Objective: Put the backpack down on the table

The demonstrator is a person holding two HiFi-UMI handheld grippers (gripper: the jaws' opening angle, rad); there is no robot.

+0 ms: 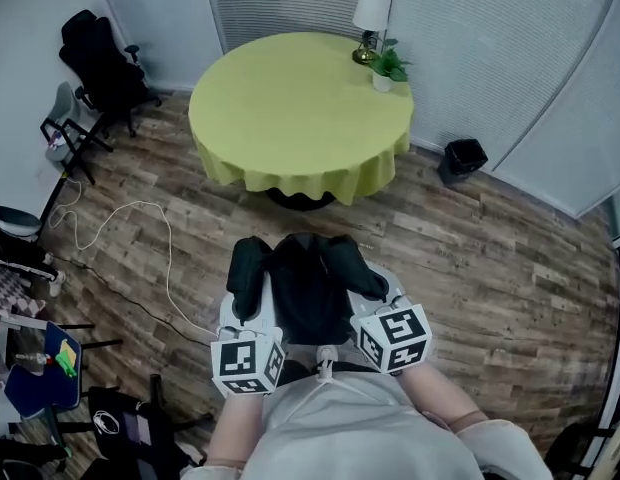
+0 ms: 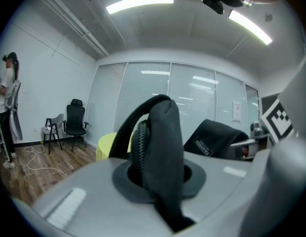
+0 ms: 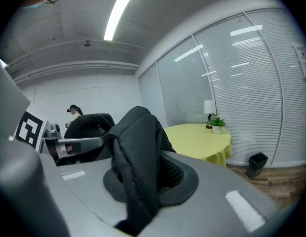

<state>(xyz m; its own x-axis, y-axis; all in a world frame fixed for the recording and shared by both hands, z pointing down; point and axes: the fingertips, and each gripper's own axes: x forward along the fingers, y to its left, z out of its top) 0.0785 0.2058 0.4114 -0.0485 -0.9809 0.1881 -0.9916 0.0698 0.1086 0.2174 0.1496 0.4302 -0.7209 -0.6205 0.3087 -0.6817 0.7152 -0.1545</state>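
A black backpack (image 1: 306,283) hangs in front of me above the wood floor, held by both shoulder straps. My left gripper (image 1: 242,320) is shut on the left strap (image 2: 160,157), which stands up between its grey jaws. My right gripper (image 1: 375,303) is shut on the right strap (image 3: 135,157) in the same way. The round table with a yellow-green cloth (image 1: 300,108) stands ahead, a short way beyond the backpack, and also shows in the right gripper view (image 3: 200,139).
A lamp (image 1: 368,23) and a small potted plant (image 1: 388,66) stand at the table's far right edge. A black bin (image 1: 462,158) sits right of the table. Black office chairs (image 1: 105,63) and a white cable (image 1: 120,228) are at the left. A person (image 2: 7,107) stands far left.
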